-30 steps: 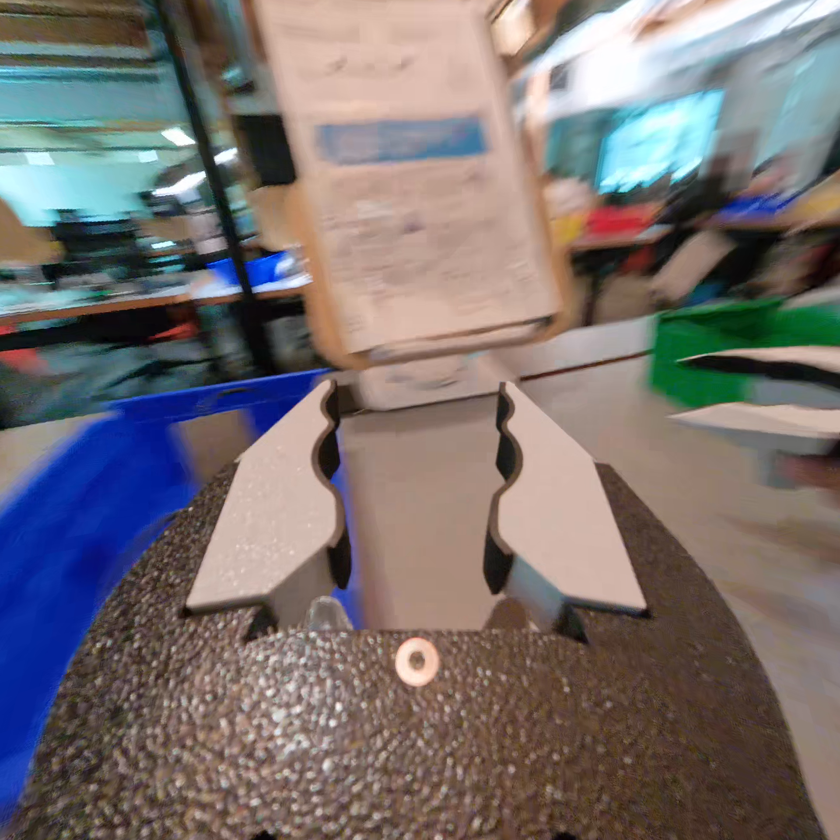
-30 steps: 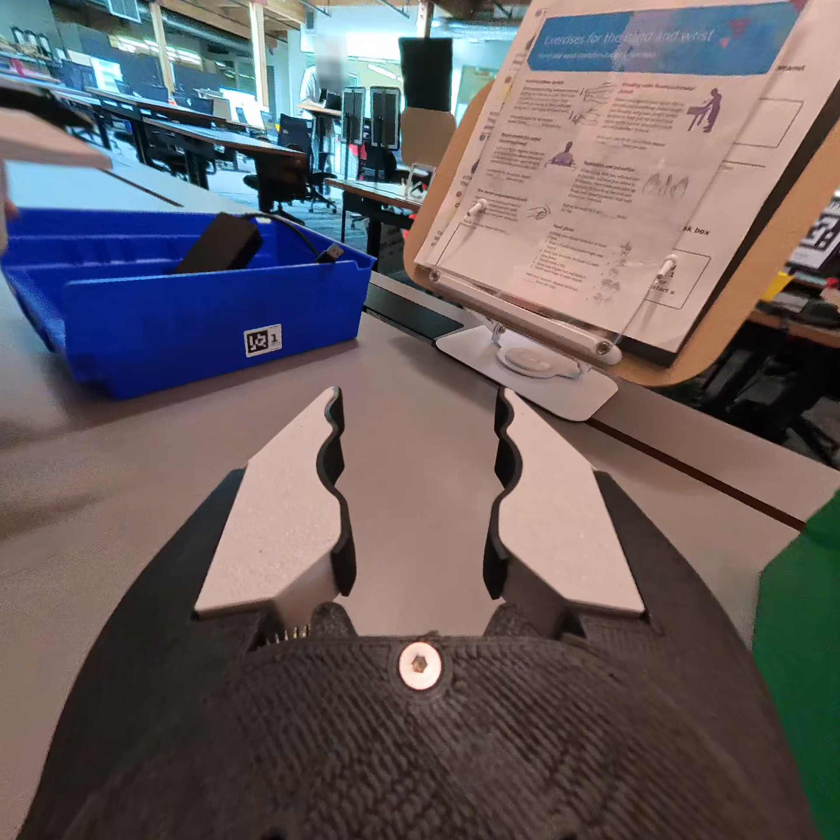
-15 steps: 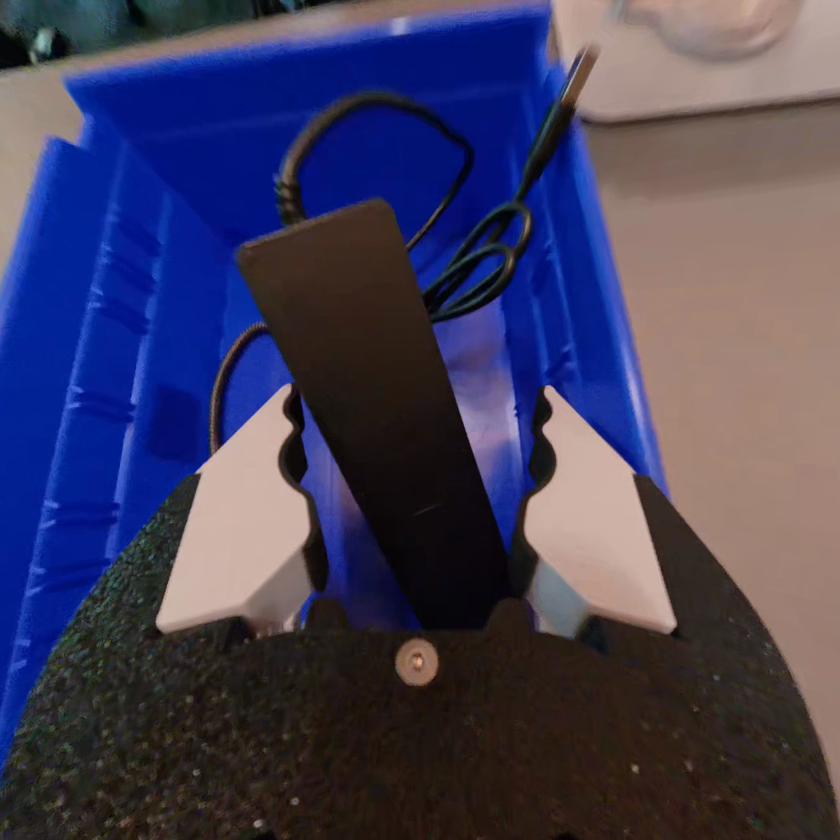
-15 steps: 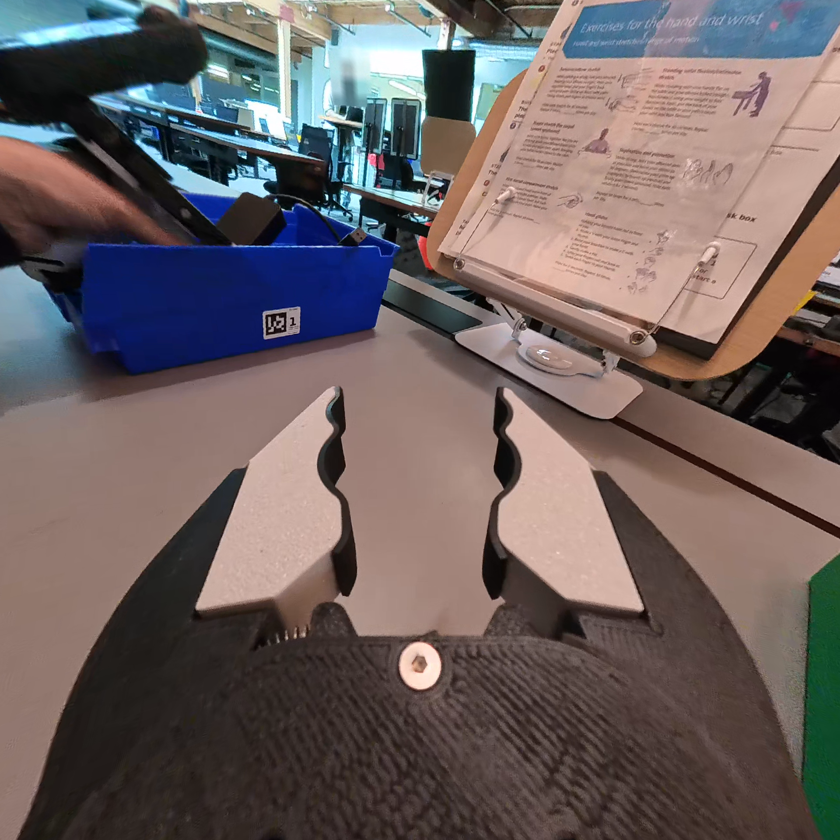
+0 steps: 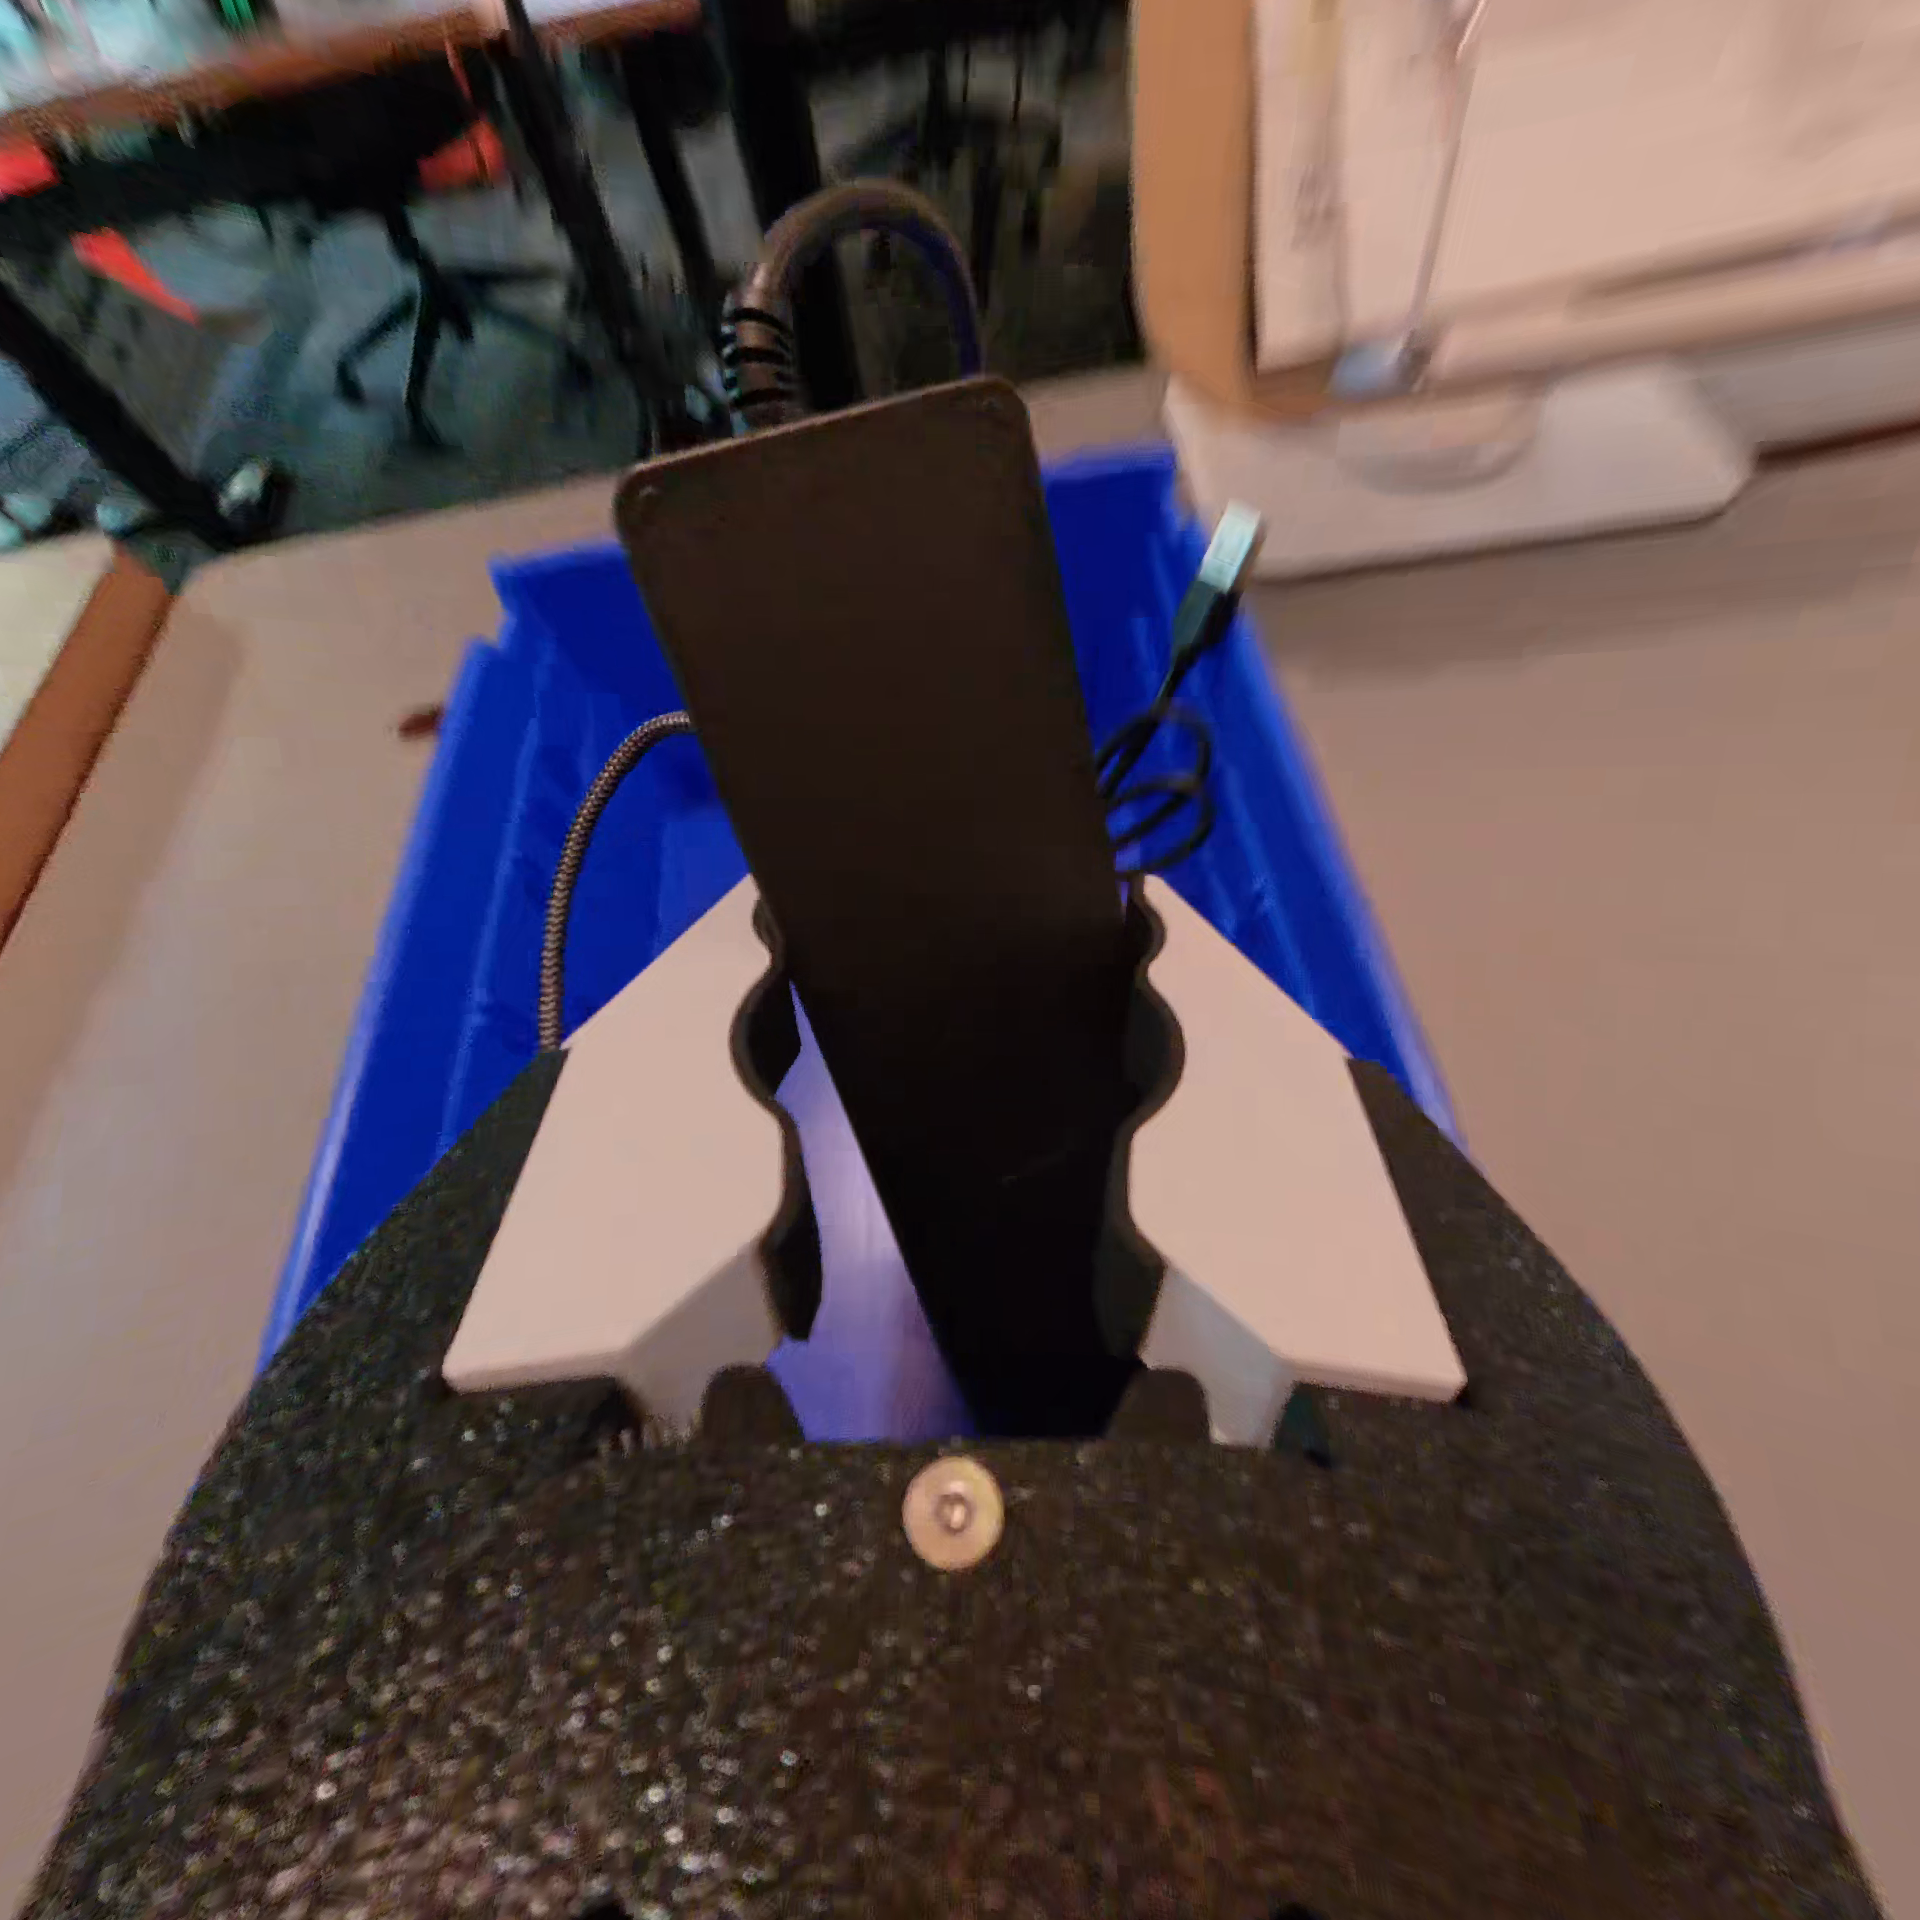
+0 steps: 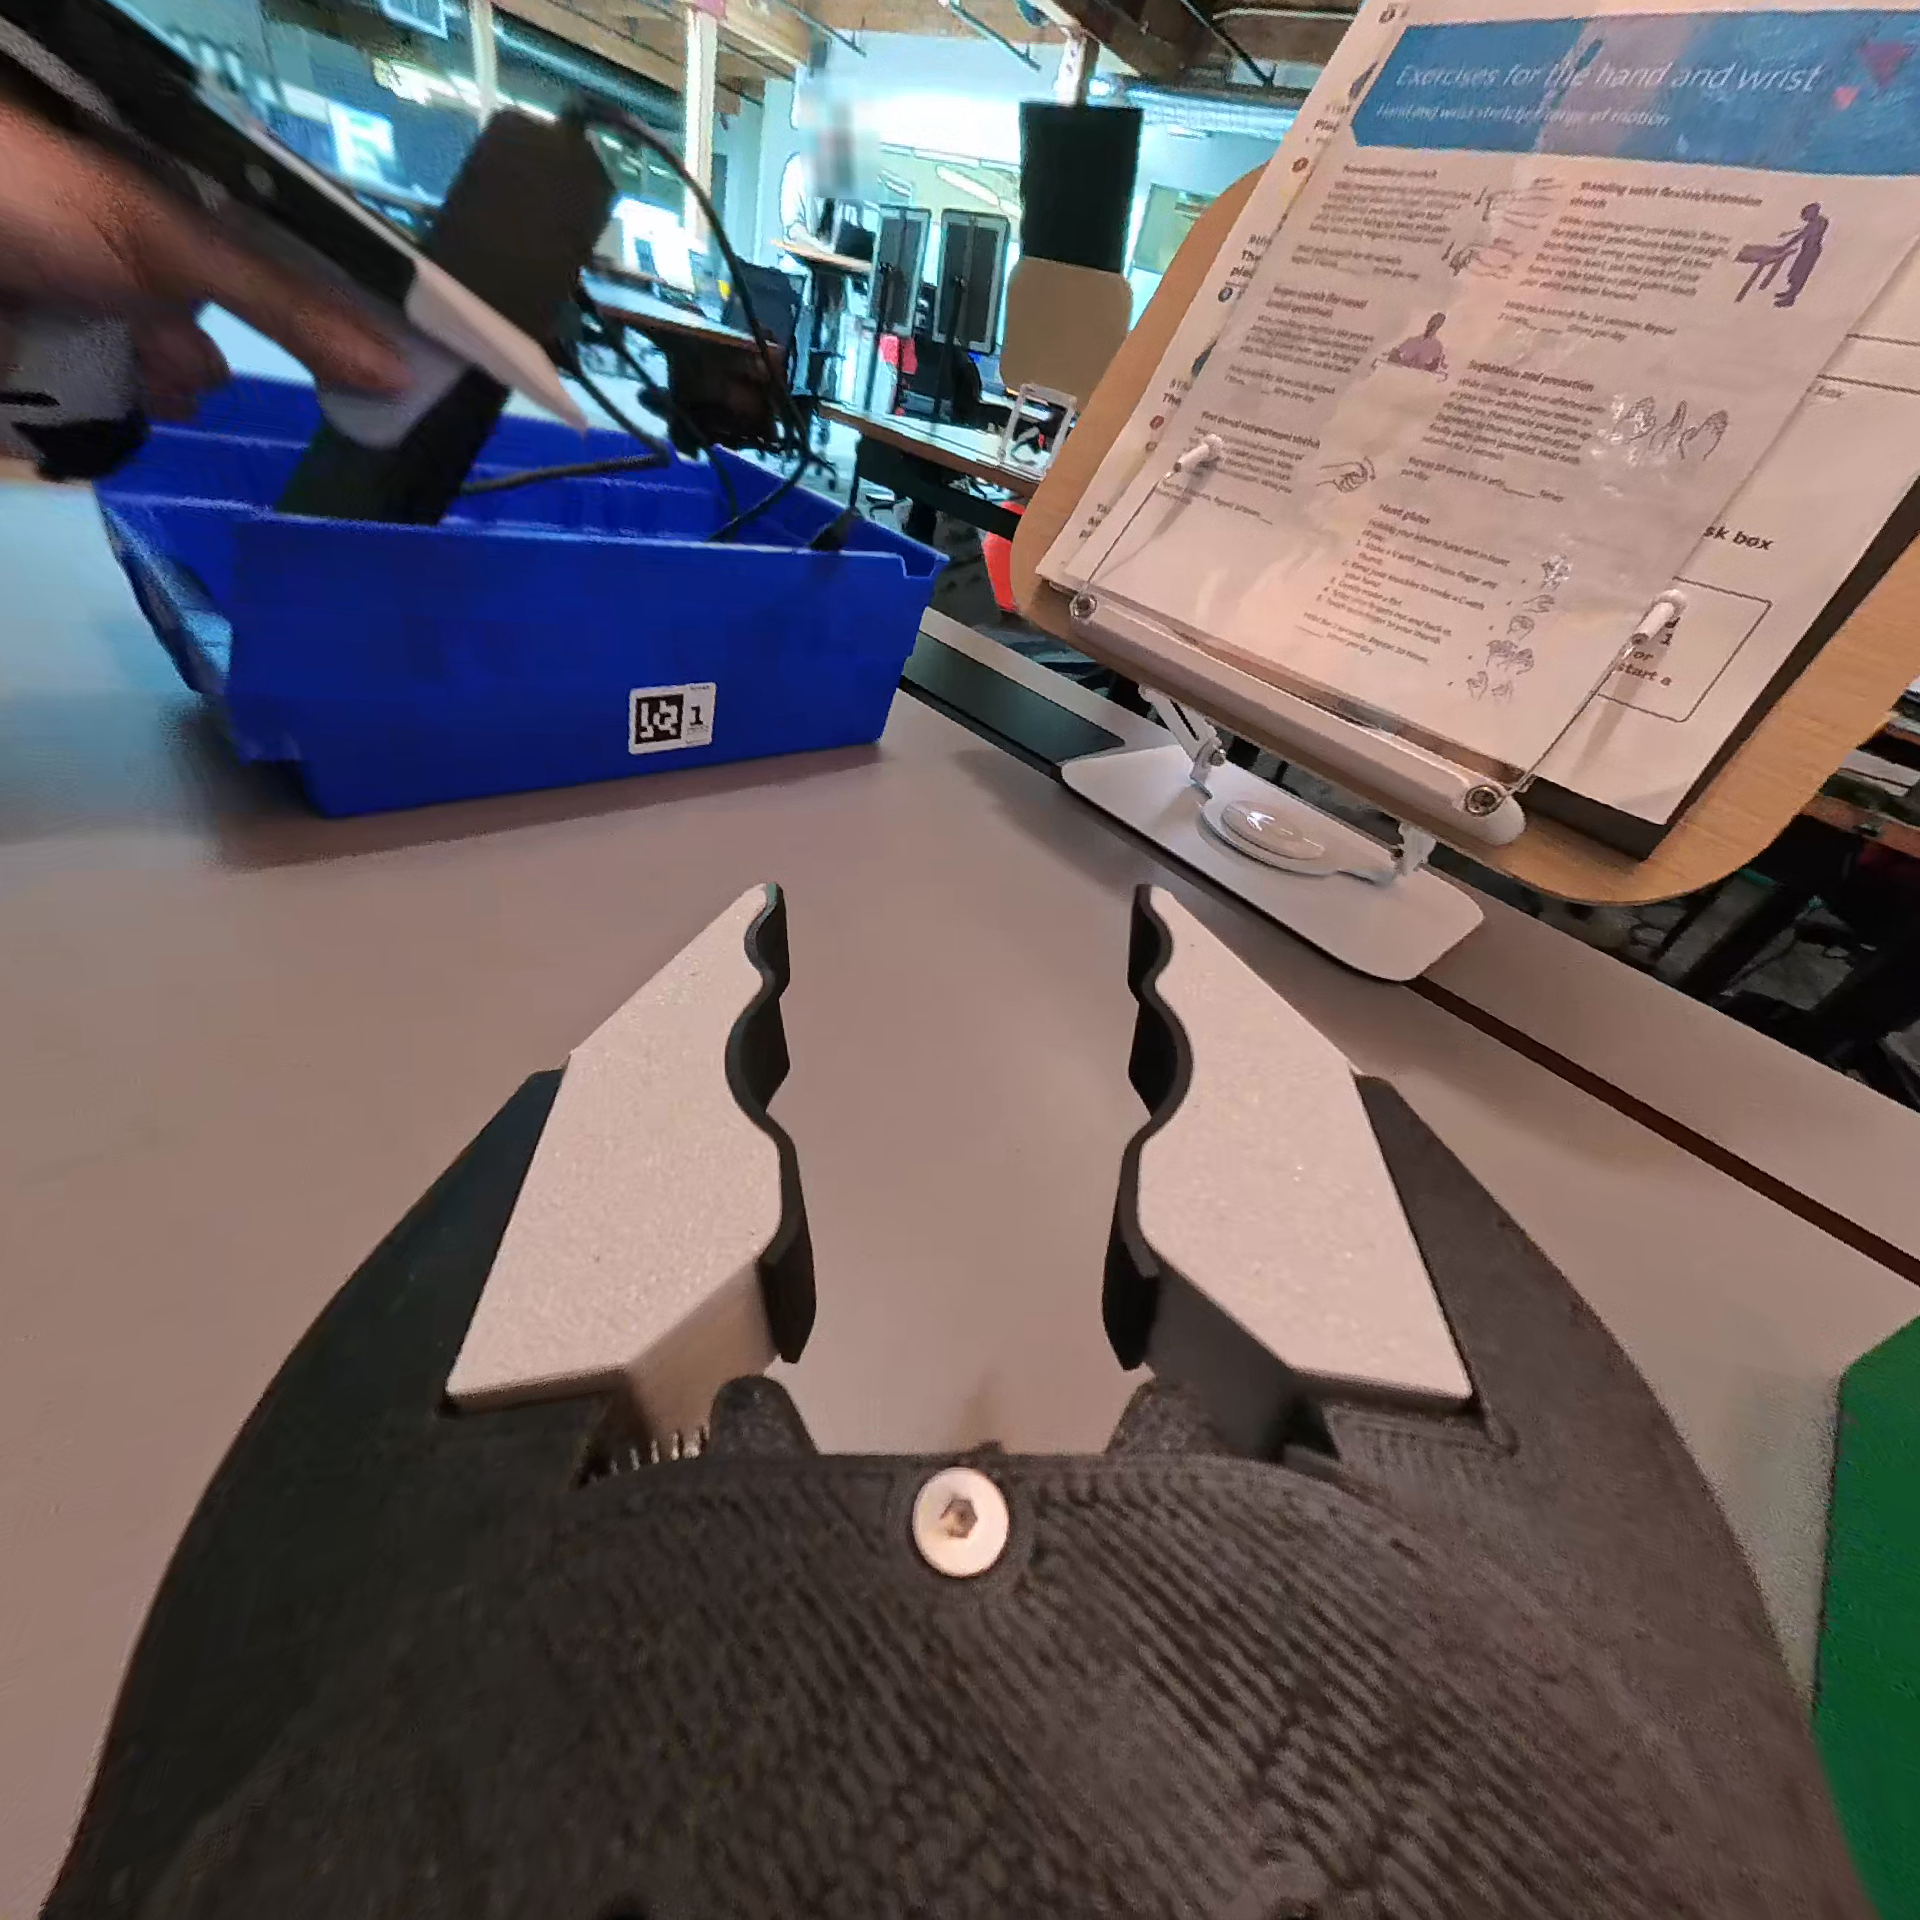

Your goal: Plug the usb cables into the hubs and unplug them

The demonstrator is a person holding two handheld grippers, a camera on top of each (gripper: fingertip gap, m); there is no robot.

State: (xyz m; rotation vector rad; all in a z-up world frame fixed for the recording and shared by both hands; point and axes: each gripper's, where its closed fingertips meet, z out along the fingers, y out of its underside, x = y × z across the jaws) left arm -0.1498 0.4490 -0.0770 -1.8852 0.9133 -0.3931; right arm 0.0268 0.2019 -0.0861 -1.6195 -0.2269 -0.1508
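My left gripper (image 5: 948, 914) is shut on a long black USB hub (image 5: 883, 727) and holds it tilted above the blue bin (image 5: 436, 935). A thick black cable (image 5: 831, 249) loops from the hub's far end. A braided cable (image 5: 571, 862) and a thin black cable (image 5: 1153, 790) with a USB plug (image 5: 1231, 545) hang into the bin. The right wrist view shows the hub (image 6: 488, 312) lifted at the left over the bin (image 6: 499, 644). My right gripper (image 6: 956, 914) is open and empty, low over the grey table.
A wooden document stand (image 6: 1455, 416) on a white base (image 6: 1278, 862) stands at the back right, next to the bin. A green bin (image 6: 1881, 1558) sits at the right edge. A person's hand (image 6: 156, 260) holds the left gripper. The table edge (image 5: 73, 675) runs left of the bin.
My left gripper swung down into the blue bin, closed on the black hub and raised it, cables trailing. My right gripper stayed open and shifted slightly.
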